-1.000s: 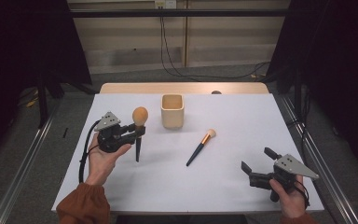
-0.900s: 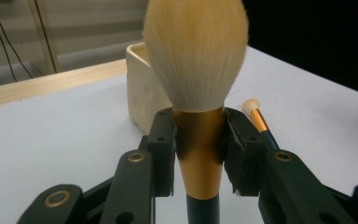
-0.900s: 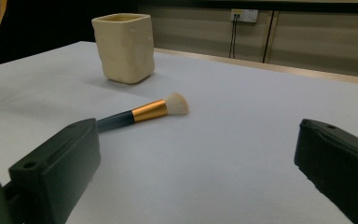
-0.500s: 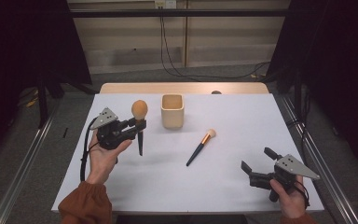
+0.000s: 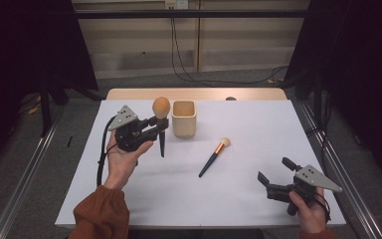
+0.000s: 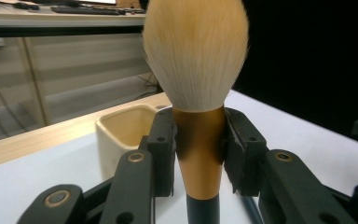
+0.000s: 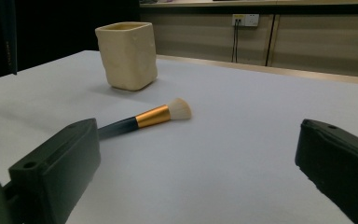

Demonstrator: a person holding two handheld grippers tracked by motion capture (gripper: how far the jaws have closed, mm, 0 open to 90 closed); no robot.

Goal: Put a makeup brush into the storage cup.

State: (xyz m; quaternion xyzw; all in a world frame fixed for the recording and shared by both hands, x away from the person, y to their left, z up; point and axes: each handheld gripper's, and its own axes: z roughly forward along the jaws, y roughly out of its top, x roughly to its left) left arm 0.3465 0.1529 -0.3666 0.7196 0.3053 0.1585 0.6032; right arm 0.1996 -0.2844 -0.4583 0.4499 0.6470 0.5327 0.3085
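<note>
The left tool pinches the large brush upright above the table, just left of the cream cup; the left gripper view shows its pads clamping the gold ferrule. The small brush lies mid-table. The right tool rests with jaws spread.

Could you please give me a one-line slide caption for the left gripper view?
Left gripper clamped on the gold ferrule of a large powder brush, bristles up, with the cream cup behind.
</note>
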